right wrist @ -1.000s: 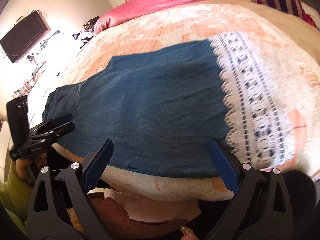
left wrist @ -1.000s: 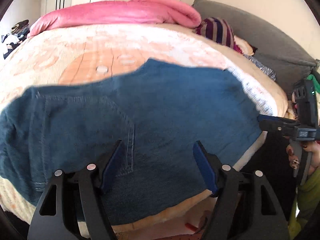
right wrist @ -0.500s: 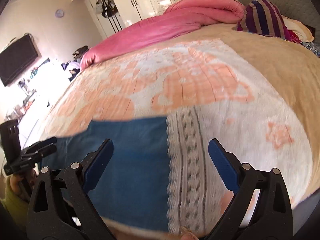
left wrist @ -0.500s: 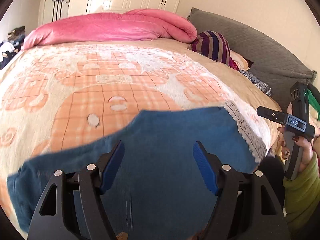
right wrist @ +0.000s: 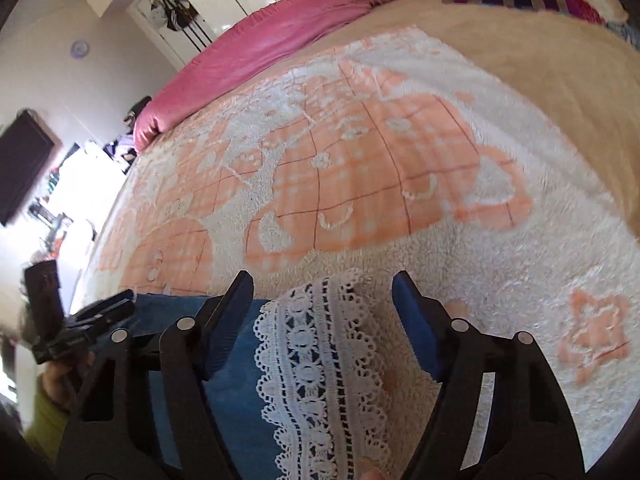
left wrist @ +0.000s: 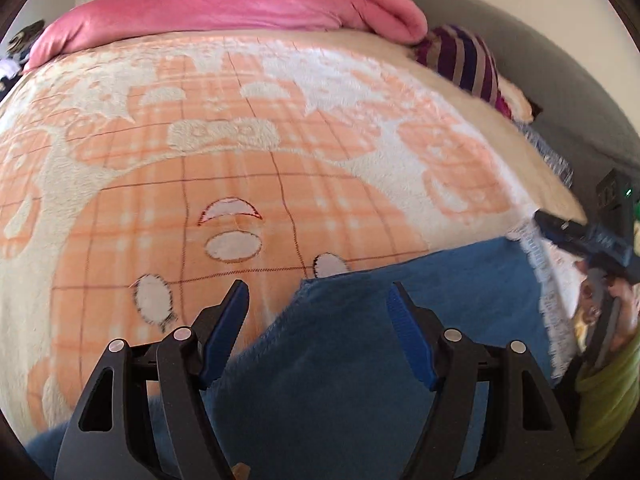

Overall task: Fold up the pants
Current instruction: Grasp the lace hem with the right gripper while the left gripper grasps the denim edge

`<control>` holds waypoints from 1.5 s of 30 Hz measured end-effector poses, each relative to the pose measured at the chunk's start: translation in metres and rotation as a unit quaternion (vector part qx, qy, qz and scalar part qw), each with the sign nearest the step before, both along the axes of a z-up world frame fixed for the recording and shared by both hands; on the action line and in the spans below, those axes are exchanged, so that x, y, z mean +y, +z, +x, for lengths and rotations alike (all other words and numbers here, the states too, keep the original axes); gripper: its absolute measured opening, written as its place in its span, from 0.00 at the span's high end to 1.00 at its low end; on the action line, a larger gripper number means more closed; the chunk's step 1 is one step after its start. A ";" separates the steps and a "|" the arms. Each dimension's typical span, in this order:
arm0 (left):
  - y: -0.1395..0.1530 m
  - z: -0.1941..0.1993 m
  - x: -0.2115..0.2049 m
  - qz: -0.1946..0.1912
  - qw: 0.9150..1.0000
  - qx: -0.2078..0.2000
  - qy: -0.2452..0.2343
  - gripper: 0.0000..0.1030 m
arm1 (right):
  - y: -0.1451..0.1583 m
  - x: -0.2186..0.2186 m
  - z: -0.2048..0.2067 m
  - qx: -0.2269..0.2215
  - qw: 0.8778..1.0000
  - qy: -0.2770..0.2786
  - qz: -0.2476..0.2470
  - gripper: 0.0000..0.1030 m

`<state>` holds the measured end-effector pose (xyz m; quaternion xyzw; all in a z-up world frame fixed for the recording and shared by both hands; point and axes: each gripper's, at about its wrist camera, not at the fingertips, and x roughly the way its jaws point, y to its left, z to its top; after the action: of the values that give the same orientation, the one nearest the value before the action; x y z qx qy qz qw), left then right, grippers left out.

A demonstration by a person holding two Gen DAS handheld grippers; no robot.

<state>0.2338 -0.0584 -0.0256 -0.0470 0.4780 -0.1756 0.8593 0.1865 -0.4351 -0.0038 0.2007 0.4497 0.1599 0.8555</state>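
Note:
Blue denim pants (left wrist: 360, 360) lie flat at the near edge of the bed, with a white lace hem (right wrist: 316, 352) at their right end. My left gripper (left wrist: 318, 292) hovers open over the far edge of the denim, with nothing pinched between its pads. My right gripper (right wrist: 322, 280) hangs over the lace hem and its jaws are closing; the hem lies between them, but the pads stand apart from it. Each gripper shows in the other's view: the right gripper (left wrist: 592, 236) at the far right, the left gripper (right wrist: 92, 316) at the far left, each in a person's hand.
An orange-and-white plush blanket (left wrist: 240, 152) covers the bed. A rolled pink duvet (left wrist: 240, 4) lies along the far side, with a striped pillow (left wrist: 468, 60) and a grey headboard (left wrist: 560, 80) to the right. A wall television (right wrist: 20, 160) hangs at the left.
Both grippers have moved forward over the bed, so the pants now fill only the bottom of each view. The right jaws have narrowed around the lace hem.

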 end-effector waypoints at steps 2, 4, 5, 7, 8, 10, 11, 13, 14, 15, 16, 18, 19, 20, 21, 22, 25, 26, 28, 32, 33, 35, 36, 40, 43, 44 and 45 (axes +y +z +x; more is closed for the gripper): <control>-0.012 0.007 0.002 -0.006 1.000 0.015 0.009 0.32 | -0.004 -0.002 0.004 0.002 1.000 0.002 0.005 0.36; -0.017 0.009 0.005 -0.021 0.999 0.017 0.017 0.32 | -0.013 -0.002 0.009 0.014 1.000 0.007 0.012 0.36; -0.018 0.009 0.004 -0.024 0.999 0.015 0.016 0.32 | -0.018 -0.001 0.010 0.024 1.000 0.011 0.015 0.36; -0.018 0.009 0.003 -0.032 0.999 0.013 0.012 0.40 | -0.023 0.001 0.010 0.025 1.000 0.016 0.008 0.39; -0.019 0.009 0.003 -0.046 0.999 0.016 0.011 0.50 | -0.023 0.001 0.009 0.021 1.000 0.014 0.005 0.44; -0.021 0.010 0.002 -0.077 0.997 0.027 0.006 0.89 | -0.023 0.001 0.006 0.012 1.000 0.018 0.011 0.69; -0.023 0.009 0.001 -0.083 0.996 0.029 0.002 0.90 | -0.023 0.001 0.005 0.011 1.000 0.022 0.015 0.73; -0.022 0.005 0.001 -0.087 0.996 0.017 0.000 0.93 | -0.021 0.000 -0.001 -0.002 1.000 0.025 0.010 0.82; -0.020 0.003 0.003 -0.094 0.996 0.010 0.001 0.94 | -0.019 -0.002 -0.004 -0.010 1.000 0.024 0.015 0.83; -0.017 0.002 0.006 -0.100 0.995 0.003 0.005 0.94 | -0.016 -0.006 -0.007 -0.018 0.999 0.021 0.024 0.83; -0.015 0.002 0.008 -0.104 0.995 -0.001 0.006 0.94 | -0.013 -0.008 -0.009 -0.027 0.999 0.019 0.034 0.83; -0.016 0.001 0.008 -0.095 0.995 -0.004 0.010 0.94 | -0.011 -0.004 -0.008 -0.030 0.999 0.032 0.026 0.81; -0.017 0.001 0.006 -0.087 0.996 -0.001 0.007 0.94 | -0.014 -0.001 -0.007 -0.026 0.999 0.032 0.013 0.74; -0.020 0.001 0.004 -0.078 0.997 0.005 0.005 0.92 | -0.020 0.002 -0.004 -0.009 0.999 0.033 -0.006 0.71; -0.021 0.001 0.004 -0.076 0.997 0.008 0.003 0.90 | -0.026 0.004 -0.002 0.001 0.999 0.037 -0.011 0.70; -0.022 0.002 0.003 -0.073 0.997 0.011 0.002 0.86 | -0.029 0.002 -0.001 0.003 0.999 0.037 -0.006 0.70; -0.022 0.004 0.005 -0.073 0.997 0.012 0.001 0.71 | -0.029 0.002 0.000 0.003 0.999 0.039 -0.007 0.67; -0.023 0.004 0.005 -0.074 0.997 0.013 0.000 0.71 | -0.031 0.005 0.001 0.006 0.999 0.041 -0.013 0.66; -0.025 0.004 0.001 -0.063 0.998 0.012 -0.006 0.69 | -0.031 0.010 0.002 0.004 0.998 0.048 -0.027 0.63; -0.025 0.002 -0.011 -0.031 0.999 0.004 -0.012 0.85 | -0.028 0.023 -0.001 -0.008 0.995 0.072 -0.064 0.70; -0.024 0.001 -0.013 -0.028 1.000 0.002 -0.013 0.91 | -0.026 0.026 -0.003 -0.013 0.995 0.085 -0.058 0.86; -0.017 -0.002 -0.015 -0.017 1.000 -0.015 -0.013 0.93 | -0.019 0.028 -0.011 -0.032 0.995 0.081 -0.055 0.88; -0.013 -0.004 -0.014 -0.015 0.999 -0.026 -0.011 0.93 | -0.012 0.027 -0.015 -0.051 0.994 0.076 -0.059 0.88; 0.003 -0.005 -0.014 -0.013 0.998 -0.057 -0.013 0.93 | 0.018 0.025 -0.021 -0.124 0.986 0.062 -0.087 0.88; -0.004 0.001 -0.024 0.018 0.998 -0.059 -0.017 0.93 | 0.008 0.040 -0.004 -0.102 0.981 0.072 -0.148 0.88; -0.009 0.003 -0.025 0.023 0.998 -0.054 -0.016 0.93 | -0.002 0.045 0.003 -0.081 0.979 0.076 -0.169 0.87; -0.014 0.005 -0.024 0.023 0.998 -0.049 -0.014 0.93 | -0.010 0.046 0.007 -0.070 0.978 0.079 -0.181 0.85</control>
<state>0.2389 -0.0827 -0.0396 -0.0120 0.4397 -0.1786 0.8801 0.1932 -0.3887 -0.0135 -0.0049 0.4248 0.1565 0.8916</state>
